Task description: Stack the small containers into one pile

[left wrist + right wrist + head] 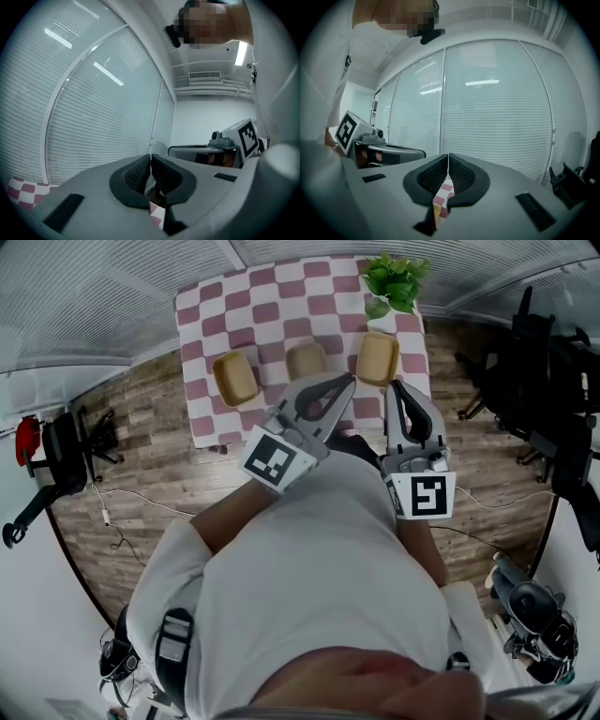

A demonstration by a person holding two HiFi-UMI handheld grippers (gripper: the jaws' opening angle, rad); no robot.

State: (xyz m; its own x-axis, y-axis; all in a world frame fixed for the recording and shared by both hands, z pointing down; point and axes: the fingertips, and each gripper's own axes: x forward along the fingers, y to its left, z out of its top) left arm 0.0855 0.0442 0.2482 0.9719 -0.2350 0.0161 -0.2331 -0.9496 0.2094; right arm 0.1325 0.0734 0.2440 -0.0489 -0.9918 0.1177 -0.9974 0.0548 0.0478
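Three small tan containers lie apart in a row on the pink-and-white checkered table point(208, 418): a left one point(234, 378), a middle one point(306, 360) and a right one point(378, 358). My left gripper point(349, 381) is held near my chest over the table's near edge, pointing at the gap between the middle and right containers. Its jaws are shut and hold nothing point(151, 157). My right gripper point(394, 384) is beside it, just short of the right container, and is also shut and empty point(448, 155). Both gripper views look mostly up at window blinds.
A potted green plant point(394, 282) stands at the table's far right corner. Black office chairs point(534, 362) are on the wooden floor to the right, a black stand point(56, 460) and cables to the left. Window blinds surround the far side.
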